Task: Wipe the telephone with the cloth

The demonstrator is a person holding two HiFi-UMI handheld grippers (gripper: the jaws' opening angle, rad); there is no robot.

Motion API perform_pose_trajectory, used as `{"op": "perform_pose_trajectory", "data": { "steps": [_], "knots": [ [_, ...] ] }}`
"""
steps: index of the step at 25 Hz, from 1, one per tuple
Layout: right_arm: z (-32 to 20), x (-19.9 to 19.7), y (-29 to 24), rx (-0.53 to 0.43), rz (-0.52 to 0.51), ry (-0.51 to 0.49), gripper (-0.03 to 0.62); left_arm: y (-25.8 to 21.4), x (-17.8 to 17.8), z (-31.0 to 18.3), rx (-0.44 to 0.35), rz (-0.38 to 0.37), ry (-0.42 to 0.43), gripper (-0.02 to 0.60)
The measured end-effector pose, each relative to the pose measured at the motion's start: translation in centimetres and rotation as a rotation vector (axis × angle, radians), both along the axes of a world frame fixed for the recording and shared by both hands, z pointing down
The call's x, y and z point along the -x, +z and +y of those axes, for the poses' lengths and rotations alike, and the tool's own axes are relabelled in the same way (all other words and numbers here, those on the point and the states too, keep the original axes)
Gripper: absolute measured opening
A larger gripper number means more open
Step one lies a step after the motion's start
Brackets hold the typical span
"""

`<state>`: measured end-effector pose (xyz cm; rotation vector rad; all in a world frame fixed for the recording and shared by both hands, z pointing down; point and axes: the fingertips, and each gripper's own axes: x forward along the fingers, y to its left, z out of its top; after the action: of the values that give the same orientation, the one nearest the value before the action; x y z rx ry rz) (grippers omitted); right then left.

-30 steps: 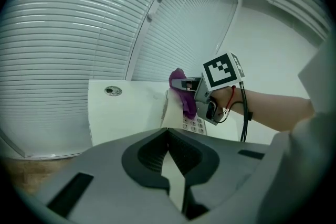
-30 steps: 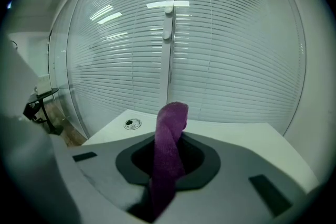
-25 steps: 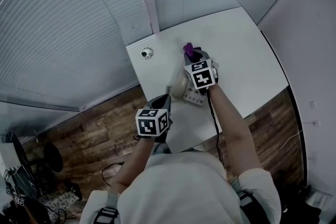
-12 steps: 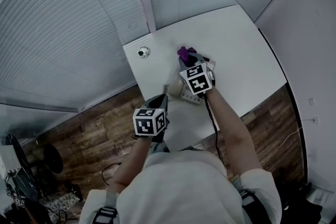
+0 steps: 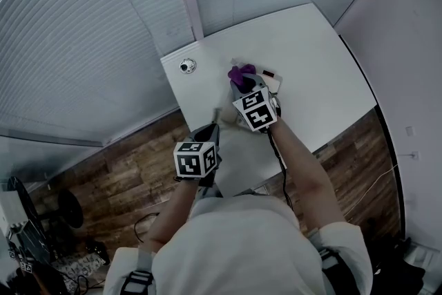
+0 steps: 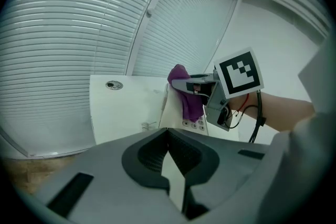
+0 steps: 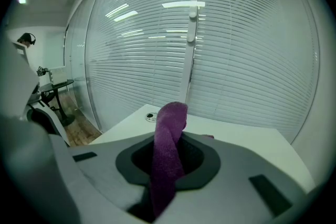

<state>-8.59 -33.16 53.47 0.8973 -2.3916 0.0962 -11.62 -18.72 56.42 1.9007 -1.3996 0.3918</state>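
Your left gripper view shows what the head view hides under the marker cube: the keypad of the telephone (image 6: 193, 124), with the purple cloth (image 6: 190, 99) hanging down onto it from your right gripper (image 6: 182, 83); the right gripper view shows those jaws pinching the cloth tight; your left gripper (image 5: 213, 124) has its jaws closed together, just beside the telephone; the telephone lies on the white table (image 5: 311, 52); since a second ago your right gripper has carried the cloth across the telephone toward the round grommet (image 5: 186, 66), while the left one kept its place.
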Motion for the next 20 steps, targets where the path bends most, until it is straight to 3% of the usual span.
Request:
{"op": "perform_pose_trajectory", "data": {
  "steps": [20],
  "knots": [
    [5.2, 1.4, 0.9, 0.000, 0.006, -0.094, 0.060, 0.3, 0.0, 1.6, 0.010, 0.013, -0.019, 0.020]
  ]
}}
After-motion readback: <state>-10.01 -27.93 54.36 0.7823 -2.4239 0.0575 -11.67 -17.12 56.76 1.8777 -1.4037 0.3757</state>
